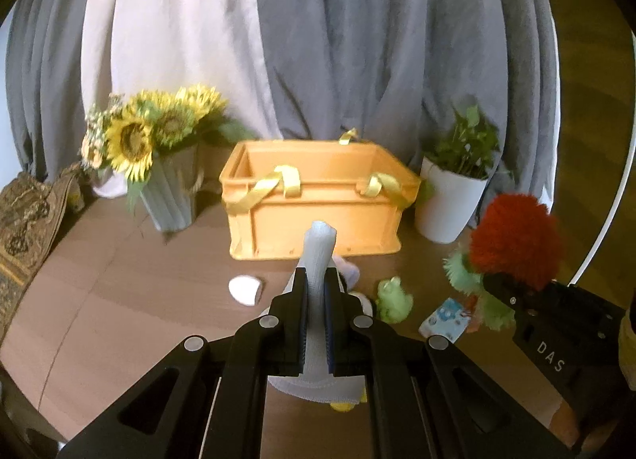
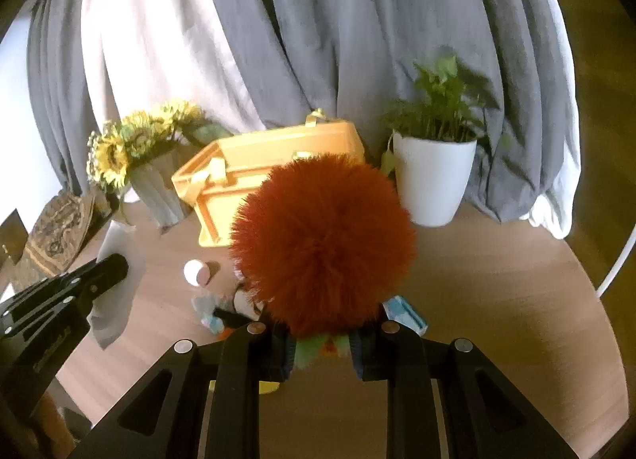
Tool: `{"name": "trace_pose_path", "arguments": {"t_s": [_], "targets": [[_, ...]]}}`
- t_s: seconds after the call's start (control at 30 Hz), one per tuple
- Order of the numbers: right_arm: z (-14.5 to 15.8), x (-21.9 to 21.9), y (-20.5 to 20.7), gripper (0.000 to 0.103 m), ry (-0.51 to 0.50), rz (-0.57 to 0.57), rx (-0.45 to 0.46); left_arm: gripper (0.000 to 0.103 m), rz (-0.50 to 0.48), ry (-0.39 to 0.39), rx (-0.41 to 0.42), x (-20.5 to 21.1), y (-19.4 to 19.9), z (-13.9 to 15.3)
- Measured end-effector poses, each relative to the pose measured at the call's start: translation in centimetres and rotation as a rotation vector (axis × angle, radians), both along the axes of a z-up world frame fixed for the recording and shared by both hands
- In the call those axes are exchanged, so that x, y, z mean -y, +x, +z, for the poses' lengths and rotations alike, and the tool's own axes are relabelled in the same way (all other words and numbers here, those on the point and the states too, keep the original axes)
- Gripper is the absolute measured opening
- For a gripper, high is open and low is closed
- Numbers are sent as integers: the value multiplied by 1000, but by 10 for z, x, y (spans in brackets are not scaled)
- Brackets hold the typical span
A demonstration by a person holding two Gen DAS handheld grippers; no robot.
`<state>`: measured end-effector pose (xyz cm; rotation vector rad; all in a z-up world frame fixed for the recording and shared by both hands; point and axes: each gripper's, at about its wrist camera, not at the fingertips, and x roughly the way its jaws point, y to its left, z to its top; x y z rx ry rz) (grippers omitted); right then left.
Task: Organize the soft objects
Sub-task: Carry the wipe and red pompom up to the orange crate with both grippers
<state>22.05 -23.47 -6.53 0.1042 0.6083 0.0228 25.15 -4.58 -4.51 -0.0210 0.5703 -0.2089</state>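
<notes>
A round brown table (image 1: 119, 300) stands before grey and white curtains (image 1: 357, 41). The left gripper (image 1: 317, 280) clamps a pale cloth (image 1: 319, 260); the right gripper (image 2: 322, 343) grasps a red-haired plush toy (image 2: 322, 240). Both are held above the table, near an orange crate (image 1: 318, 216) flanked by sunflowers (image 1: 135, 141) and a potted plant (image 1: 453, 196).

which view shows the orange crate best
The left wrist view: the crate sits centered, its whole front wall, rim and yellow straps visible. In the right wrist view the red plush held by the right gripper hides much of the crate.
</notes>
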Motion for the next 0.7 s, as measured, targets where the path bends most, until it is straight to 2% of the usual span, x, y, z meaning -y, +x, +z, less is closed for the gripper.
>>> {"name": "trace_pose_path", "arguments": {"t_s": [0.7], "targets": [[59, -36, 33, 23, 11, -66, 137, 9, -117, -27, 128, -31, 48, 58]]}}
